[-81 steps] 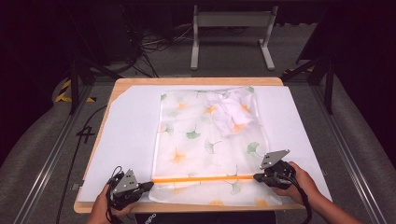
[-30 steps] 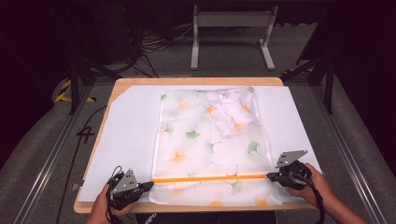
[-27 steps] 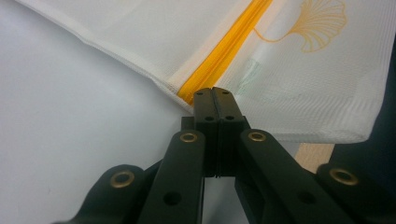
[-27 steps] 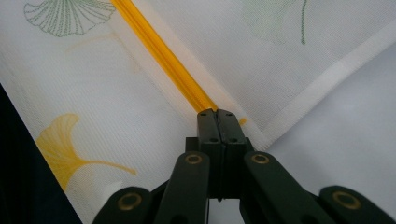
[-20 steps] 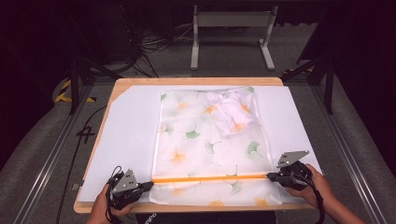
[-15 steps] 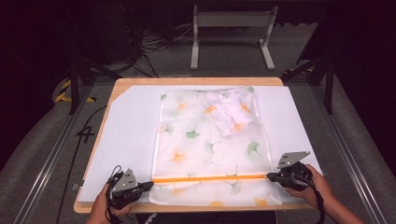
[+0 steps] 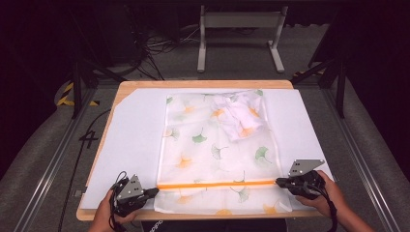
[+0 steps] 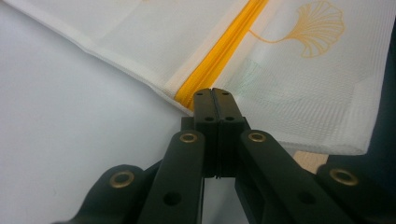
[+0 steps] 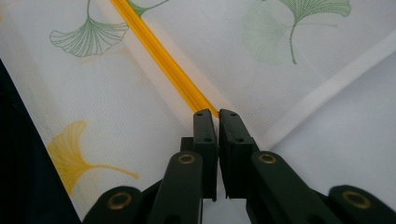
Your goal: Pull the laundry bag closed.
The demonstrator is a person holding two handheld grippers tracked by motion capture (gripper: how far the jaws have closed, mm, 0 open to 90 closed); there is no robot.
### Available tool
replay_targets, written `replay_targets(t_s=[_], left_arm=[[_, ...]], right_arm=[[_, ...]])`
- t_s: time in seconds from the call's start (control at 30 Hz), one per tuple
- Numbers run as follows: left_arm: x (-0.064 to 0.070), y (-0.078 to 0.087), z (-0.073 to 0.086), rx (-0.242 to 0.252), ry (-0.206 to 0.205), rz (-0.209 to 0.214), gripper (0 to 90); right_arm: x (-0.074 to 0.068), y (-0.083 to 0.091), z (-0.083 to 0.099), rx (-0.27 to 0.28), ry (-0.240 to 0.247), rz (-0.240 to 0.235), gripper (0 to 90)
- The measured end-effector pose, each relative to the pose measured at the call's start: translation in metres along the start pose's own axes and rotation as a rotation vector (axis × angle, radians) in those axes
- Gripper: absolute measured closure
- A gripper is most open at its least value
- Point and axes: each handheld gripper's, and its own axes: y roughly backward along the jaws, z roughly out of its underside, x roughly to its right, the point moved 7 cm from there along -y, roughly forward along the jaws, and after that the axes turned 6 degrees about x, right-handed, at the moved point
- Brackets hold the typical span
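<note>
Up close, left tool clamped on the zipper end; right tool barely parted there.

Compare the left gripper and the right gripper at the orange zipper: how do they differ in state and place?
The left gripper has its jaws pressed fully together at the zipper's left end; the right gripper shows a narrow gap between its jaws at the right end. In the high view, the left gripper sits nearer the table's front edge; the right sits slightly farther in. Both touch the mesh bag at the zipper.
</note>
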Motion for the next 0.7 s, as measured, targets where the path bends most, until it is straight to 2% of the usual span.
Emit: replay_targets(t_s=[0.43,0.7], left_arm=[[-0.01,0.008,-0.011,0.065,-0.007,-0.029,89.4],[-0.019,0.013,-0.015,0.097,-0.004,-0.066,80.5]], right_arm=[[0.002,0.008,-0.005,0.06,-0.01,0.034,77.6],[0.004,0.013,-0.009,0.103,0.016,0.076,69.0]])
